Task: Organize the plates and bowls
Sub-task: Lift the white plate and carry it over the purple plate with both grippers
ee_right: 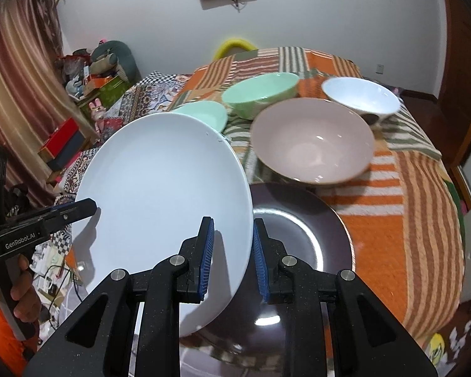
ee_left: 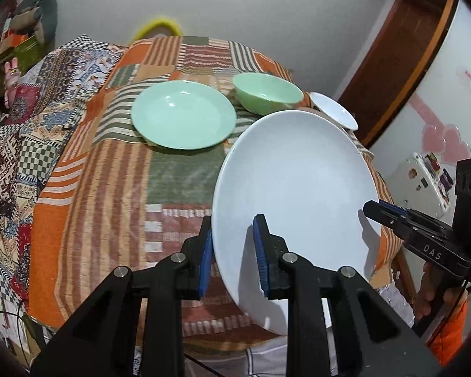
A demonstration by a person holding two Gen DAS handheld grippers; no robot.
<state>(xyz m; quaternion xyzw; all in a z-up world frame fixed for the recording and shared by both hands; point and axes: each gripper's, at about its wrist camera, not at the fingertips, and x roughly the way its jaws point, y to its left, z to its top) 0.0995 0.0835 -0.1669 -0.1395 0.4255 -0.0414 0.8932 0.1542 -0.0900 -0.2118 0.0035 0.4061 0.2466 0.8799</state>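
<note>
White plate [ee_left: 298,188] held up off the table [ee_left: 179,182], tilted, pinched on opposite edges by both grippers. Left gripper [ee_left: 233,251] clamped on the plate's near-left rim, blue-padded fingers [ee_left: 262,251] one on each face of the rim. Right gripper [ee_right: 232,257] likewise closed on the opposite rim, one pad over the plate's upper face, the other behind it. Seen from the left wrist, the right gripper's black tip biting the far right edge of the plate; from the right wrist, the left gripper's tip meeting the plate's left edge, a hand [ee_right: 22,295] wrapped around its handle.

Below the white plate and partly covered by it, toward the right: dark plate [ee_right: 304,238] lying flat on the table's striped cloth. Beyond the white plate: pink bowl [ee_right: 314,141], upright, just behind the dark plate. Farther back from the white plate: green bowl [ee_right: 260,94] and, to its right, white bowl [ee_right: 361,97]. Behind the white plate's left side: green plate [ee_left: 183,114] flat on the cloth, just beside the green bowl, its edge hidden by the white plate in the right wrist view.
</note>
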